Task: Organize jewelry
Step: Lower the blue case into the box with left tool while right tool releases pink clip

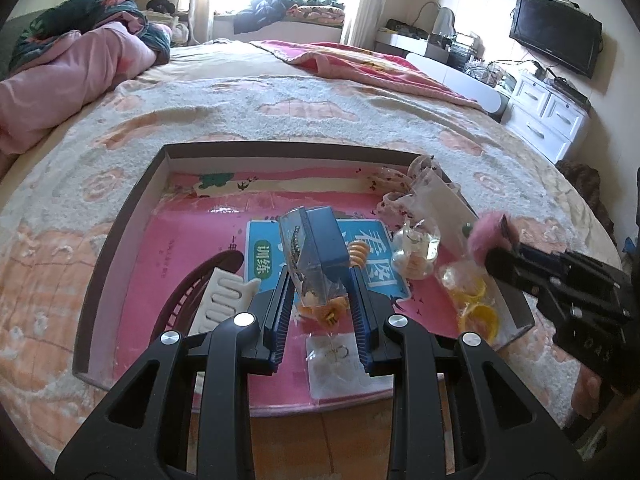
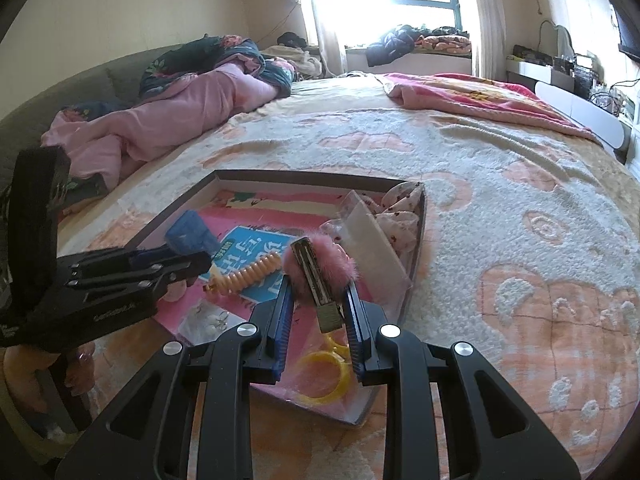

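Viewing bed (image 1: 320,120), covered by cream-and-peach textured spread. Shallow dark-rimmed tray (image 1: 120,216) sitting directly on spread, near my end. Pink quilt (image 1: 68,76) lying bunched along far left side. Pink-red blanket (image 1: 360,64) lying crumpled near far right edge. Seeing both well apart from tray.

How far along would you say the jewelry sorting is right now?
Little looks finished. In hand: the left gripper holds a blue box, the right gripper a pink fluffy hair clip. Left: yellow rings, an orange coil tie and small bags lie loose in the tray.
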Motion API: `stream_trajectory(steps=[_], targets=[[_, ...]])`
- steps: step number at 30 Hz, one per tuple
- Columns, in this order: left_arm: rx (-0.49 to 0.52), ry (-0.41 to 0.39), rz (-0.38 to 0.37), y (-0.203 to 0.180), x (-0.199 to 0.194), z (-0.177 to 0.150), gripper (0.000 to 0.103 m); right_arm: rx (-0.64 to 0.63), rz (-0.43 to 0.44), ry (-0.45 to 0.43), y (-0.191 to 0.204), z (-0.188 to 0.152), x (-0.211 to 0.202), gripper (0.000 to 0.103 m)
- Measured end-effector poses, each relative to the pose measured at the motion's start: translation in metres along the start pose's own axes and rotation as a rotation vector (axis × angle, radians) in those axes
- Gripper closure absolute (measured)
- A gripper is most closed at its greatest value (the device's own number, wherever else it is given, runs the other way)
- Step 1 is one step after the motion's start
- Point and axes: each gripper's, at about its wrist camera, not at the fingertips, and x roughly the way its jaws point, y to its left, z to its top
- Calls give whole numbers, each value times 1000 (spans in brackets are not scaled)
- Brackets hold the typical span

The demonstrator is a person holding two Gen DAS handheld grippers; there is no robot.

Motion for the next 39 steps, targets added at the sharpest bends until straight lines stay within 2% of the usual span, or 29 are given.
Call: stream_trajectory(steps=[15, 26, 39], targets=[[16, 6, 16, 0, 12, 16, 83, -78, 79, 78, 32, -13, 13, 79], [7, 25, 12, 3, 24, 23, 83, -18, 123, 121, 33, -19, 18, 77], [-4, 51, 10, 5, 30, 21, 83, -7, 114, 122, 29, -18, 15, 70]])
